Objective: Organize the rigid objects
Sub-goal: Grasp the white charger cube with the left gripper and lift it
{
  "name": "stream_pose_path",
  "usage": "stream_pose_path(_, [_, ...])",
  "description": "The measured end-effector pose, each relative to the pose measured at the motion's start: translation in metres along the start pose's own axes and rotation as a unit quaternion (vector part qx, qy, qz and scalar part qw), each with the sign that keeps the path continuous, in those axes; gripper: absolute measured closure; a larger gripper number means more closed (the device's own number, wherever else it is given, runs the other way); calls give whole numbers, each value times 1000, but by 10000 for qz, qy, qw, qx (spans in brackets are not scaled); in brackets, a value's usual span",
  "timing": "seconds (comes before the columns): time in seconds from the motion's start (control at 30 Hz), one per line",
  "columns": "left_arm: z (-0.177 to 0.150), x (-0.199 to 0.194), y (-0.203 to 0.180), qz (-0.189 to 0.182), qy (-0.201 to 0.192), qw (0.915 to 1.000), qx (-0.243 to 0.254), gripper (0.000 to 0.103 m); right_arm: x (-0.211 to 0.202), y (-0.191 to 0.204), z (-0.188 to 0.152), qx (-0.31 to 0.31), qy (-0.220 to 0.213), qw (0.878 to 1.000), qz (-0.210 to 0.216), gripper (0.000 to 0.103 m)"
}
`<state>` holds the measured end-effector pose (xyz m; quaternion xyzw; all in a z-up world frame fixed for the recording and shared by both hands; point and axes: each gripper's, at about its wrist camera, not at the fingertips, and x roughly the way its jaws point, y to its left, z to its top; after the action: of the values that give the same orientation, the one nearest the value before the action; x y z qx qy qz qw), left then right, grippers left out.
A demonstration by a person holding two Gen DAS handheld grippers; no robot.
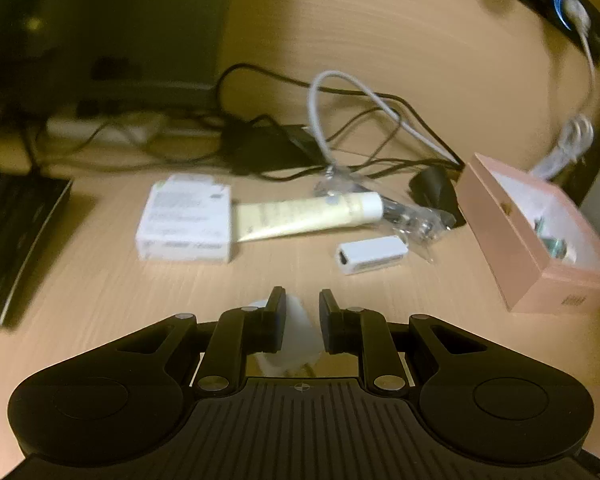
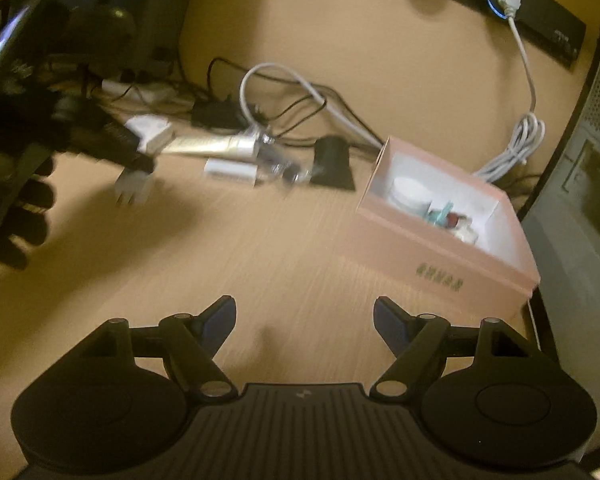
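My left gripper [image 1: 302, 304] is shut on a small white plug adapter [image 1: 296, 328] held above the wooden desk. From the right wrist view the same adapter [image 2: 132, 188] hangs from the left gripper [image 2: 140, 166] at the far left, with a gloved hand [image 2: 24, 216] behind it. A row of items lies beyond: a white box [image 1: 186, 218], a cream tube [image 1: 308, 214], a white dongle [image 1: 370, 256] and a clear bag of small parts [image 1: 416, 220]. An open pink box [image 2: 412, 256] with a white jar [image 2: 410, 194] inside sits to the right. My right gripper [image 2: 304, 312] is open, nothing between its fingers.
Tangled black and white cables [image 1: 340, 120] and a black puck-like object [image 2: 332, 160] lie behind the items. A dark keyboard [image 1: 16, 232] is at the left. A black power strip [image 2: 520, 12] and coiled white cord [image 2: 516, 148] are at the back, a dark case [image 2: 588, 200] at the right.
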<state>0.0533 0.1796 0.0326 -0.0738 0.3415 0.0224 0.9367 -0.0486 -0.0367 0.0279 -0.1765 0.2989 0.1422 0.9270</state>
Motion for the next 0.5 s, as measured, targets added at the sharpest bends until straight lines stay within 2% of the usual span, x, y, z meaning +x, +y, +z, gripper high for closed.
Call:
stream_pose_path(0.13, [-2, 4, -18, 344, -67, 9979, 549, 83, -4, -2, -9, 169, 175, 9997, 45, 27])
stream_pose_path(0.3, [-9, 0, -23, 611, -132, 9953, 742, 82, -6, 2, -16, 196, 255, 9995, 21, 26])
stream_pose_path(0.4, [-13, -6, -19, 446, -193, 9966, 664, 81, -5, 4, -17, 199, 227, 9995, -1, 22])
stream_pose_path(0.5, [-16, -10, -17, 35, -199, 9977, 646, 80, -1, 4, -21, 279, 245, 9993, -19, 21])
